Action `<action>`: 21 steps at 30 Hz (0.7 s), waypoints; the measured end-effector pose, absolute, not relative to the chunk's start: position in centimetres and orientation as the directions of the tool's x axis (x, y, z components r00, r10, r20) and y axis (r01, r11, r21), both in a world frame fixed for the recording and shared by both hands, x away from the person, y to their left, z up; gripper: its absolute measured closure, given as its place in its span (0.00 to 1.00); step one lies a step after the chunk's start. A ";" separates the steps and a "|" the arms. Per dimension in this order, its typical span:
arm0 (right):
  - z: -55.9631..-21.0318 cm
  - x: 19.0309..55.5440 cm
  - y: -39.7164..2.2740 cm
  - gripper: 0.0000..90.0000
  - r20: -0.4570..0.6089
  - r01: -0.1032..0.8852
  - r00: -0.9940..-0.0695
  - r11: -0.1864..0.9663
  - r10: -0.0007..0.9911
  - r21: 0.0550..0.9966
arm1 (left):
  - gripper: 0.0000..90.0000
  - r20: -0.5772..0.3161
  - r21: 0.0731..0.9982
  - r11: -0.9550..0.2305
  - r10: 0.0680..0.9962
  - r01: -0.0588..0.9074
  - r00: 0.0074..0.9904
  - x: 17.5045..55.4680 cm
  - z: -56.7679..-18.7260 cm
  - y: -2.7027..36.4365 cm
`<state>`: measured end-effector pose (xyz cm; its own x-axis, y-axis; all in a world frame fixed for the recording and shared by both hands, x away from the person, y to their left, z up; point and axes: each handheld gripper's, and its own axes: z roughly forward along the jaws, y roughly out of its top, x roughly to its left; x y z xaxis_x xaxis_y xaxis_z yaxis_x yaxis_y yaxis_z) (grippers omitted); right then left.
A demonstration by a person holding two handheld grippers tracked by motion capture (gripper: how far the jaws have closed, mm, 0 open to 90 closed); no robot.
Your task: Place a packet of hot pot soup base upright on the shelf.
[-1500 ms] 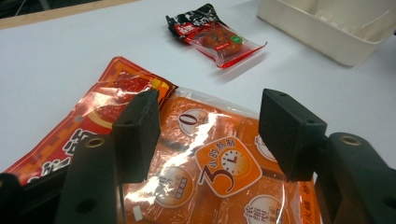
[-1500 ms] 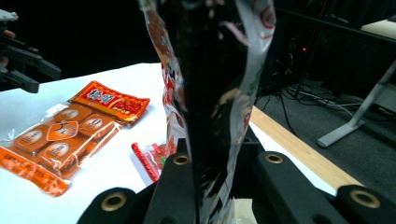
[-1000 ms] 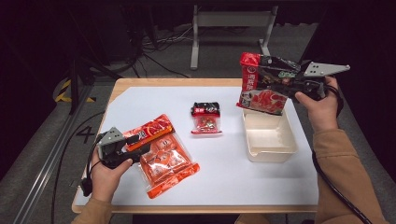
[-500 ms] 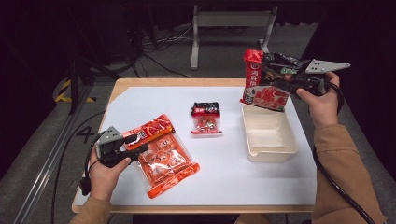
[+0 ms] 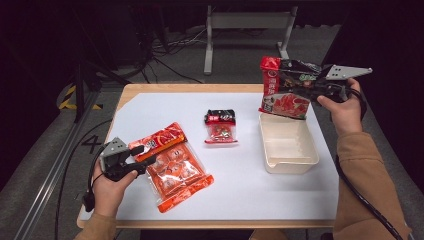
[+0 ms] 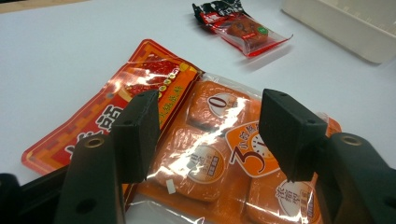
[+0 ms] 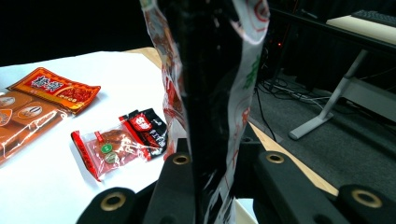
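Observation:
A large orange snack packet (image 5: 176,170) lies flat at the near left of the white table (image 5: 250,190). My left gripper (image 5: 141,156) rests at its left edge. In the left gripper view that gripper (image 6: 212,135) is open, and the orange packet (image 6: 210,154) lies just beyond and below the two jaws. My right gripper (image 5: 304,91) is shut on a red and black pouch (image 5: 282,95), which hangs upright in the air over the far end of a white container (image 5: 287,165). The right gripper view shows that gripper (image 7: 210,161) clamped on the pouch (image 7: 210,70).
A small red and black packet (image 5: 220,127) lies mid-table between the orange packet and the container, and the same small packet (image 7: 121,142) appears in the right gripper view. Metal stand legs (image 5: 210,45) and cables lie on the floor beyond the far edge.
The right gripper and its pouch have shifted only slightly over the container's far end. The left gripper has stayed where it was, jaws unchanged.

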<state>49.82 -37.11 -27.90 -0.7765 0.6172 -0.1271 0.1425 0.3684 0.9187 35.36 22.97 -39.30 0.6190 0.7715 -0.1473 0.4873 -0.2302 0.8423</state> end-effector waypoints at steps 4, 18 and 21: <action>-28.6 50.4 -37.3 0.92 -0.117 0.152 -0.778 0.366 0.617 0.918 | 0.44 -0.145 0.843 -0.224 0.780 0.489 0.608 35.0 -39.4 23.4; -31.0 51.3 -37.9 0.91 -0.081 0.189 -0.770 0.348 0.633 0.918 | 0.44 -0.154 0.836 -0.219 0.786 0.503 0.598 35.0 -39.7 23.4; -31.2 51.3 -37.9 0.91 -0.083 0.189 -0.767 0.347 0.636 0.919 | 0.44 -0.156 0.835 -0.220 0.784 0.504 0.601 35.0 -39.7 23.4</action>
